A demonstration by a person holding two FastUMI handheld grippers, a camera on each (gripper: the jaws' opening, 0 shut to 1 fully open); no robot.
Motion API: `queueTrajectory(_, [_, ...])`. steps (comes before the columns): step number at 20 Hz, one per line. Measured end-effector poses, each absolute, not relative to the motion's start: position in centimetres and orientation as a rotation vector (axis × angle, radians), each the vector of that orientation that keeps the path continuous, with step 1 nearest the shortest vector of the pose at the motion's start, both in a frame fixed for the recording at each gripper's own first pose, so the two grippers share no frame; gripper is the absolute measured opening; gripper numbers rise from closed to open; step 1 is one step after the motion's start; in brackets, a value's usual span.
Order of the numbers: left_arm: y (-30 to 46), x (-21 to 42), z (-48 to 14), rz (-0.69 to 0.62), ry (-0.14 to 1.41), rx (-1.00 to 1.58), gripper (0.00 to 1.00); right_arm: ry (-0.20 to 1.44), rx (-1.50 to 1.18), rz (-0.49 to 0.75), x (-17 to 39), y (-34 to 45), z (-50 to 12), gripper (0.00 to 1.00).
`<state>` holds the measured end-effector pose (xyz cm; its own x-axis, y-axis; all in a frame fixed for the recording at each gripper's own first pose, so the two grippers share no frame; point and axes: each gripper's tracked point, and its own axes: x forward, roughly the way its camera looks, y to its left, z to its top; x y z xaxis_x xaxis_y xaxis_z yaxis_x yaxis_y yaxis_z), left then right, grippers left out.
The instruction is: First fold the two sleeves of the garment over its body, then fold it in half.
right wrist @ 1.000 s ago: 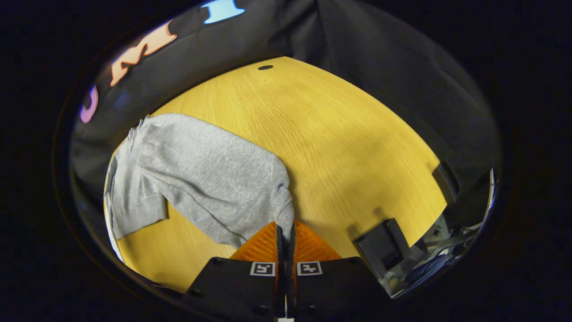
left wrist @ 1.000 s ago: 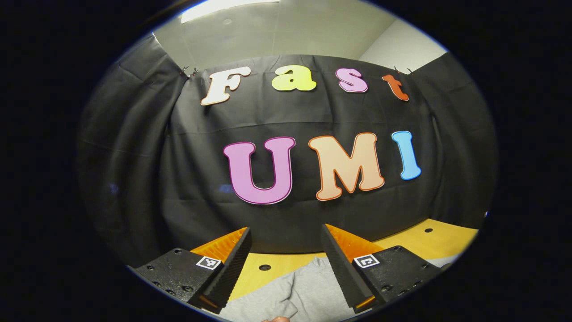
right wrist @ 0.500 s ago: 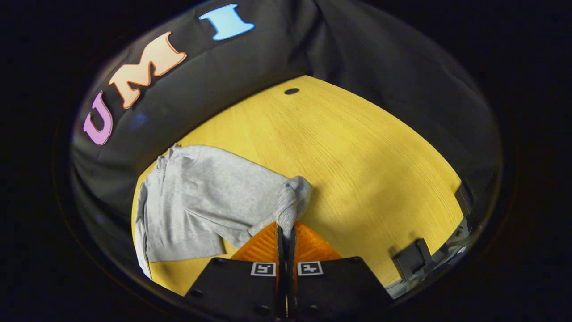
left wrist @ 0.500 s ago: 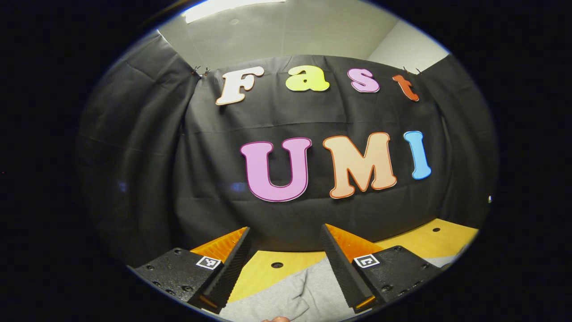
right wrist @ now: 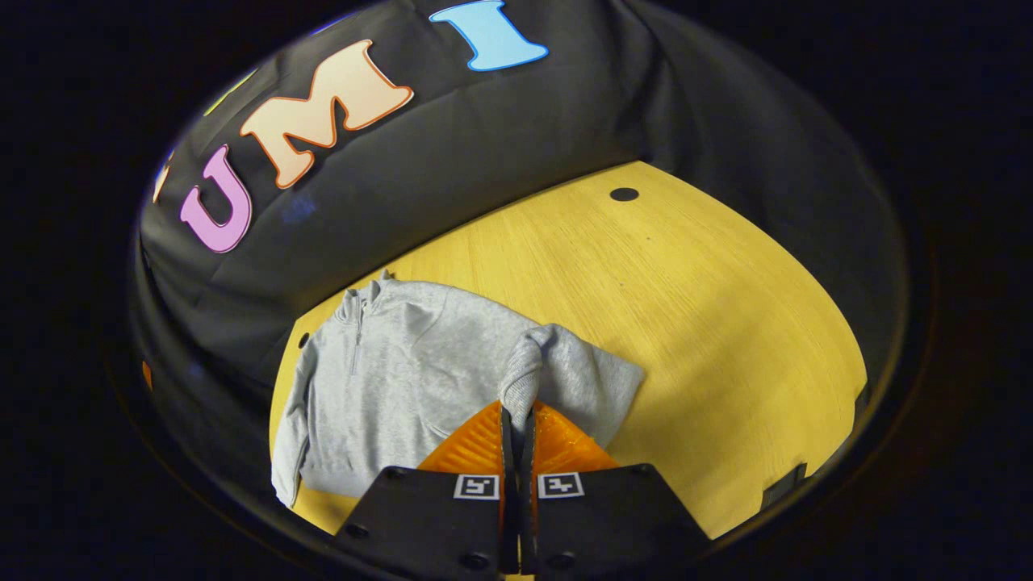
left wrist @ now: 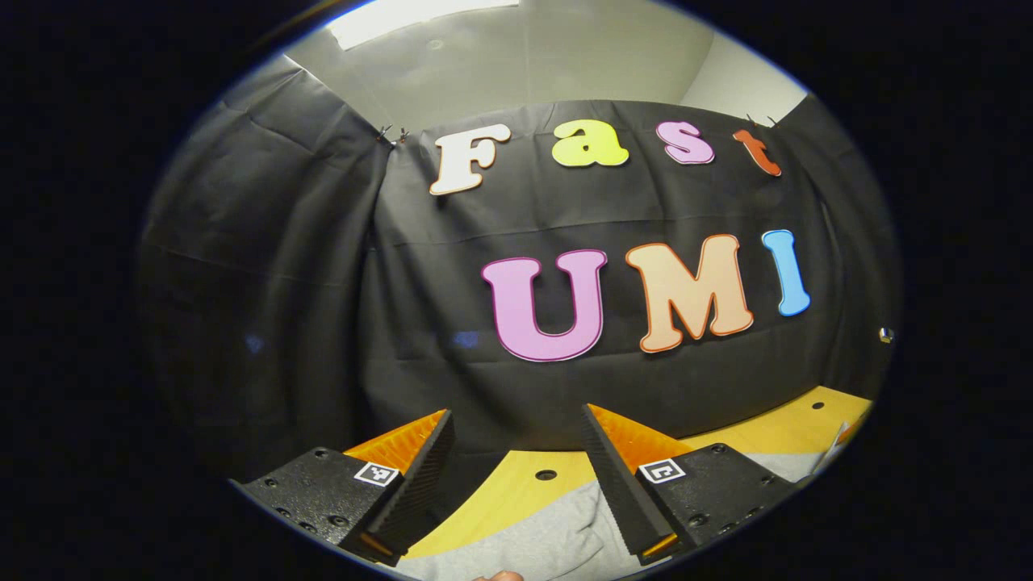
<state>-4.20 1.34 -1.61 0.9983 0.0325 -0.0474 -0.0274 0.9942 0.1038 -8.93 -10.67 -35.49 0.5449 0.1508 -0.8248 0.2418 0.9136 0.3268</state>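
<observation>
Right hand-held gripper (right wrist: 516, 415): fingers pinched on sleeve (right wrist: 524, 375) cuff, lifted over the body. Left hand-held gripper (left wrist: 516, 472): spread, empty, above the hem. Garment (right wrist: 395, 379): grey pullover, flat on table (right wrist: 710, 307). Soft, light, limp; likely best held at cuffs, hem corners.

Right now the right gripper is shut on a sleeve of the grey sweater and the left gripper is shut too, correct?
Not quite. The left gripper is open, its fingers spread wide apart with nothing between them, as the left gripper view shows. The right gripper is indeed shut on the sleeve of the grey sweater.
</observation>
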Motion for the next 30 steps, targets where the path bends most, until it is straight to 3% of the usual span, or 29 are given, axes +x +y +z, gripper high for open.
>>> queueTrajectory(15, [10.3,-8.4,-0.6,0.204,0.074,0.111,0.92,0.909,0.359,0.174,0.7,2.3,-31.2,0.03])
queueTrajectory(30, [17.9,-13.1,-1.3,0.357,0.12,0.101,0.92,0.913,0.32,0.369,4.3,17.7,-31.5,0.03])
